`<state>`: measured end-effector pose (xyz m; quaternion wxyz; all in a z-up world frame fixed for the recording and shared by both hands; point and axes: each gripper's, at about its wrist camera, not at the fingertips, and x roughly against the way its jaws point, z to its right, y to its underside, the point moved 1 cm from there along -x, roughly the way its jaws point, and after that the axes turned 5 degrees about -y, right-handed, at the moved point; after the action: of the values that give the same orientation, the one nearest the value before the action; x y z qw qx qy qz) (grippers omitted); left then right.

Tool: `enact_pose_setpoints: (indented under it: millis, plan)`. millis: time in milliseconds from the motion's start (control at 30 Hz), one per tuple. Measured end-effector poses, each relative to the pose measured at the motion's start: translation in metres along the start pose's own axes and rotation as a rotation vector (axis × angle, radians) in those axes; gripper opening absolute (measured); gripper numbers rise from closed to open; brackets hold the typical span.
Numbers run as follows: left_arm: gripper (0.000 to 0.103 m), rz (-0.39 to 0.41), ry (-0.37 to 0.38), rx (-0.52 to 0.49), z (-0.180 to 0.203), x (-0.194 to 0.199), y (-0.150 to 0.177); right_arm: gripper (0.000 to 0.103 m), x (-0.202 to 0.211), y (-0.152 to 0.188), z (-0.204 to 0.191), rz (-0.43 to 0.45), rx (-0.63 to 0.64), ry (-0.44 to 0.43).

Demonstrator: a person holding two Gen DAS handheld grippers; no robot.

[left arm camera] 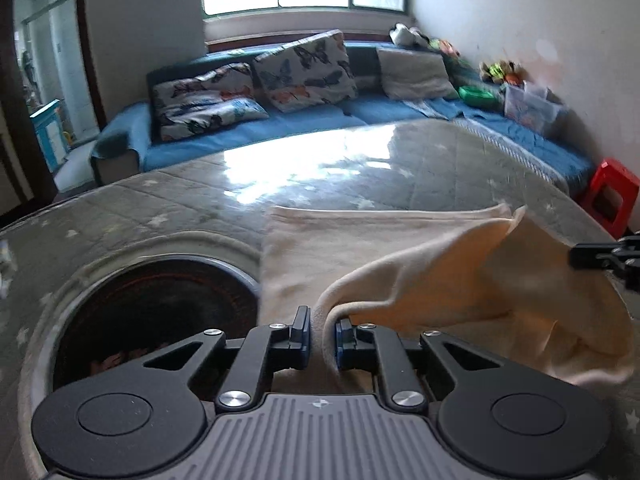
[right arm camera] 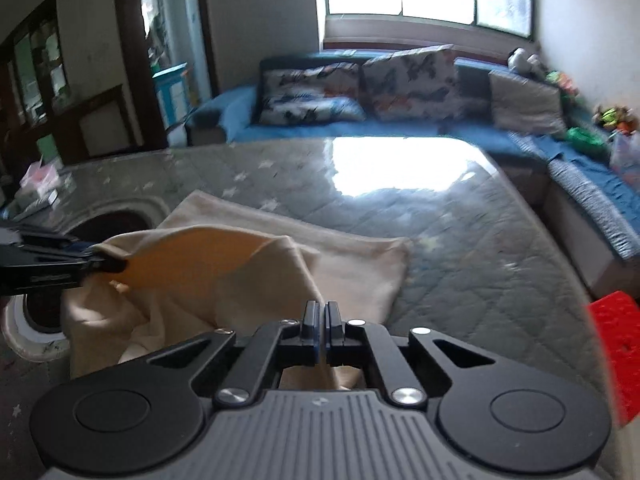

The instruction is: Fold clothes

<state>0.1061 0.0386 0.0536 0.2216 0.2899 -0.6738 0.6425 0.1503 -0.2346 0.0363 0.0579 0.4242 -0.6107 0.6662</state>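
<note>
A cream cloth (left arm camera: 360, 252) lies on the grey quilted table, its far part flat and its near edge lifted. My left gripper (left arm camera: 323, 334) is shut on the near left corner of the cloth, with fabric pinched between the jaws. My right gripper (right arm camera: 321, 322) is shut on the near right corner of the same cloth (right arm camera: 248, 276). The lifted edge hangs between the two grippers and sags in folds. The right gripper shows at the right edge of the left wrist view (left arm camera: 608, 258); the left gripper shows at the left edge of the right wrist view (right arm camera: 60, 264).
A round dark opening (left arm camera: 156, 312) is set in the table (left arm camera: 180, 208) left of the cloth. A blue sofa (left arm camera: 320, 120) with patterned cushions stands behind the table. A red stool (left arm camera: 610, 192) stands at the right. Small boxes (right arm camera: 38, 184) lie at the table's far left.
</note>
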Motion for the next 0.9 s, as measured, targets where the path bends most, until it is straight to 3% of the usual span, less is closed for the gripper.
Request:
enact_pose_setpoints:
  millis: [400,467,633,667,733,767,833,900]
  plan:
    - [0.011,0.02,-0.078,0.164,-0.054,0.074,0.063,0.002,0.096,0.042,0.053,0.141,-0.102,0.271]
    - [0.011,-0.005,-0.092,0.182,-0.06,0.078,0.077,0.002,0.102,0.054,0.066,0.131,-0.137,0.302]
    - [0.013,-0.049,-0.071,0.182,-0.062,0.079,0.093,0.002,0.093,0.086,0.088,0.007,-0.184,0.346]
    - [0.015,-0.043,-0.07,0.173,-0.06,0.08,0.091,0.003,0.091,0.091,0.09,-0.007,-0.191,0.354]
    - [0.032,-0.021,-0.071,0.153,-0.055,0.081,0.086,0.005,0.092,0.094,0.092,-0.01,-0.206,0.355]
    - [0.047,-0.006,-0.077,0.144,-0.052,0.081,0.081,0.006,0.093,0.095,0.092,-0.008,-0.206,0.352]
    - [0.053,0.021,-0.088,0.118,-0.044,0.077,0.071,0.008,0.094,0.092,0.087,0.004,-0.194,0.347]
    - [0.059,0.04,-0.09,0.093,-0.036,0.069,0.06,0.021,0.094,0.088,0.08,0.016,-0.181,0.342]
